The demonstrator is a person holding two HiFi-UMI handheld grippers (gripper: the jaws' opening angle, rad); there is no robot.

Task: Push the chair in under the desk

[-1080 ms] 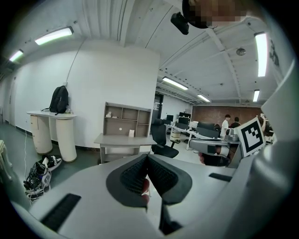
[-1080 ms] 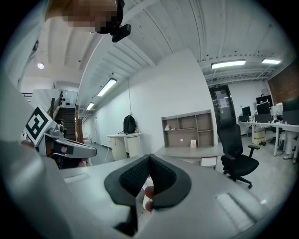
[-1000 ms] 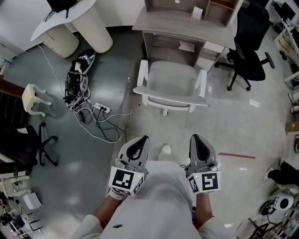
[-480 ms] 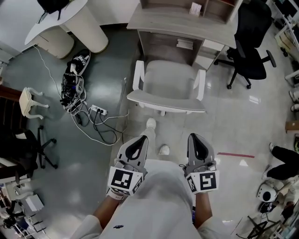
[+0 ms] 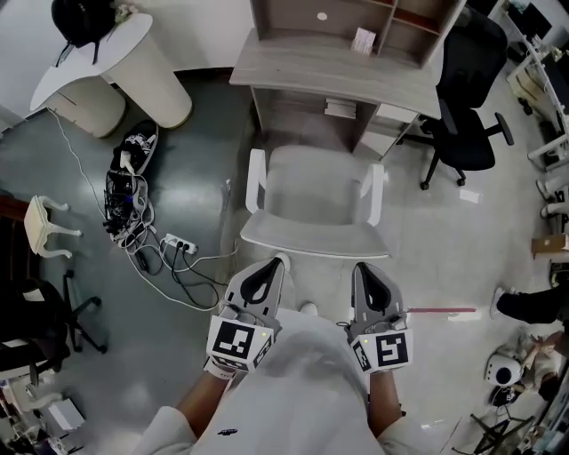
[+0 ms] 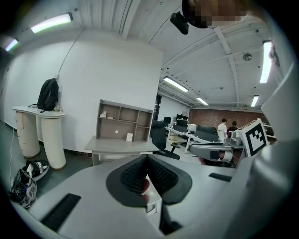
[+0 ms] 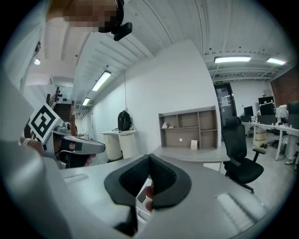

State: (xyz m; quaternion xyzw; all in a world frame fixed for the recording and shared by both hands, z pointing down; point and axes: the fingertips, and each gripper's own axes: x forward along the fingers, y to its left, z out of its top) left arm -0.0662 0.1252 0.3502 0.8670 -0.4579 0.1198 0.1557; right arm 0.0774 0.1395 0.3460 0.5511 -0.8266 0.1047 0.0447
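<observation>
A white armchair stands on the floor with its seat facing the grey desk, part of the way under it. Its backrest edge is turned toward me. My left gripper and right gripper are both shut and empty, side by side just short of that backrest; whether the tips touch it I cannot tell. In the left gripper view the shut left gripper points at the desk. In the right gripper view the right gripper does likewise, its body hiding the chair.
A black office chair stands right of the desk. At the left are a white rounded counter with a black backpack, a tangle of cables with a power strip, a cream stool and another black chair.
The chair and desk have come nearer in the head view, and both shut grippers now sit close behind the chair's backrest. A shoe stepped forward between them.
</observation>
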